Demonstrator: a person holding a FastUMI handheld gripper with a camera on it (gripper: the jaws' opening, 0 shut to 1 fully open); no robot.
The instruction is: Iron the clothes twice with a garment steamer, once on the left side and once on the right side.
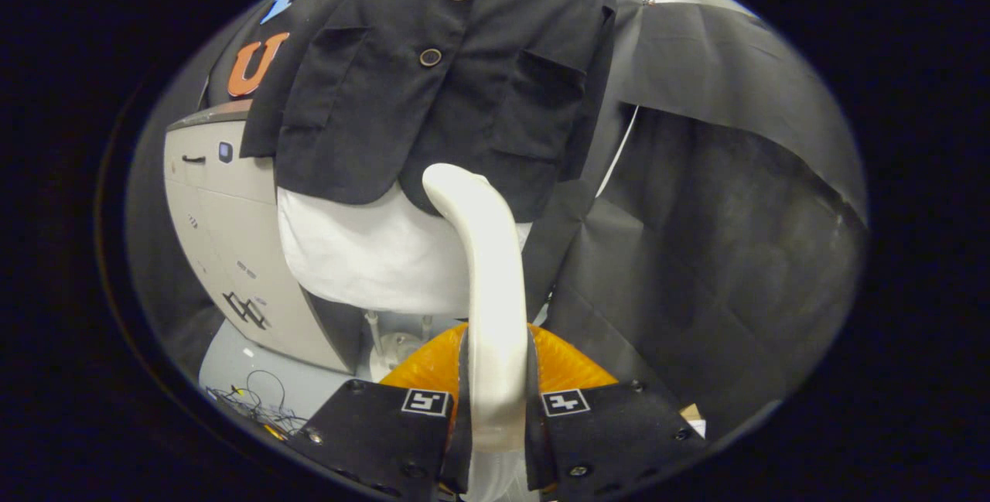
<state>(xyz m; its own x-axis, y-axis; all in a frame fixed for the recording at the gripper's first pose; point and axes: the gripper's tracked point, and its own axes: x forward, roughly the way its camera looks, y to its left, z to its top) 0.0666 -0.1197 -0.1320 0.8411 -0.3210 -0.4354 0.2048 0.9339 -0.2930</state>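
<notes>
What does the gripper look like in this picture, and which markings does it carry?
The gripper has two flat, broad finger plates, fastened with round screws near their edges. Each plate carries a small square black-and-white tag marker at its inner front corner. No cable on the gripper can be seen.

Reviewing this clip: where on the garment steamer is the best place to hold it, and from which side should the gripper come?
Hold the garment steamer by its long, slim handle, low down, coming from behind so the curved head points ahead at the black jacket. The handle is narrow enough to fit between the fingers, and the gripper is shut on it that way here, one finger on each side.
</notes>
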